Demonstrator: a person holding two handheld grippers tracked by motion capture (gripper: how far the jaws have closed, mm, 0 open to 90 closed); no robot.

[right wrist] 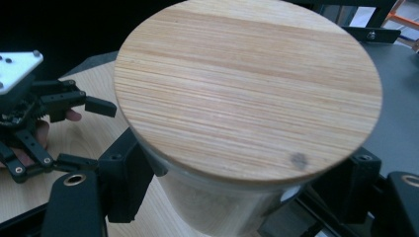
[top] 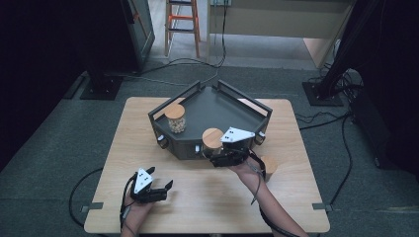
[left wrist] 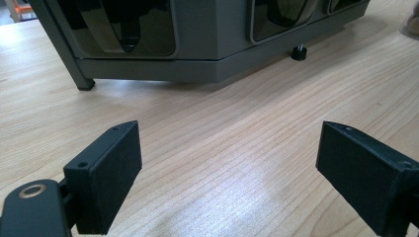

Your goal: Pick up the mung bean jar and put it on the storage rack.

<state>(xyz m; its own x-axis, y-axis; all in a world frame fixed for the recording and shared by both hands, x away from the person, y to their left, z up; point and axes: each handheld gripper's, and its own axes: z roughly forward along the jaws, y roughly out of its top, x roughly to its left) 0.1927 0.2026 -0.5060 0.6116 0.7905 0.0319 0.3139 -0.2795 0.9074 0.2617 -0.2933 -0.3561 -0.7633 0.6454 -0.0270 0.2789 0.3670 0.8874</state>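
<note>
A glass jar with a round wooden lid (top: 213, 138) (right wrist: 247, 94) is held at the front edge of the dark grey tray (top: 217, 106). My right gripper (top: 215, 154) (right wrist: 237, 202) is shut on its glass body, one jaw on each side just under the lid. A second lidded jar (top: 175, 118) holding pale nuts stands inside the tray at its left. My left gripper (top: 162, 178) (left wrist: 227, 168) rests low over the table's front left, open with nothing between its jaws, and points at the tray's base (left wrist: 197, 54). The left gripper (right wrist: 44, 123) also appears beyond the held jar.
A third wooden-lidded jar (top: 270, 167) stands on the wooden table (top: 207, 207) right of my right hand. The tray has raised rails and small feet (left wrist: 298, 52). Cables run over the floor around the table, and a stool (top: 182, 24) stands far behind it.
</note>
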